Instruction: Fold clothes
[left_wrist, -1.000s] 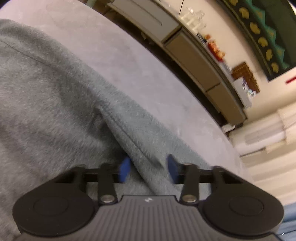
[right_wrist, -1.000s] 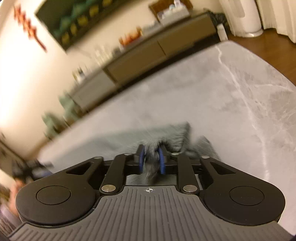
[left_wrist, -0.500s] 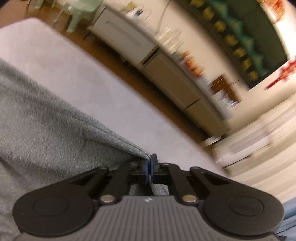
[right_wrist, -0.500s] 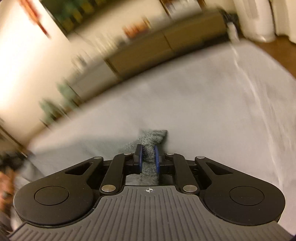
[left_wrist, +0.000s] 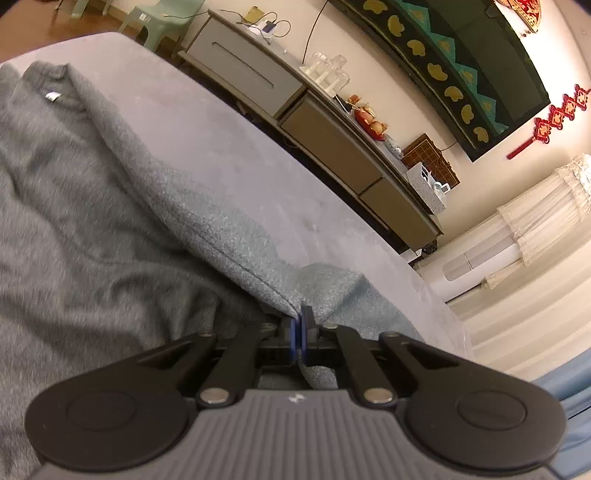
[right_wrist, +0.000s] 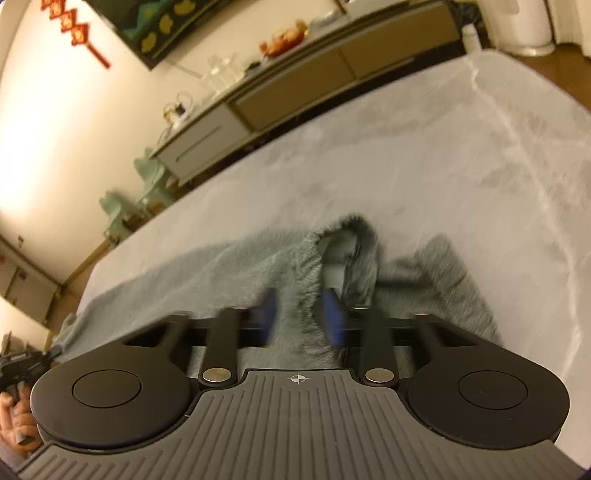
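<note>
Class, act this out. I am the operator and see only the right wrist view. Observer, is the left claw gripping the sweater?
Observer: Yes. The left claw is shut on a seamed edge of the grey sweater.
Operator: Can you see the neckline?
Observer: Yes. The collar lies on the table, well ahead of that claw and to its left.
Operator: Any tag?
Observer: A small pale label sits inside the collar.

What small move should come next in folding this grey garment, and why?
Probably draw the right gripper back clear of the grey garment: its jaws stand open around the bunched sleeve, while the left gripper is pinched shut on a seam edge, ready to carry the fold.
</note>
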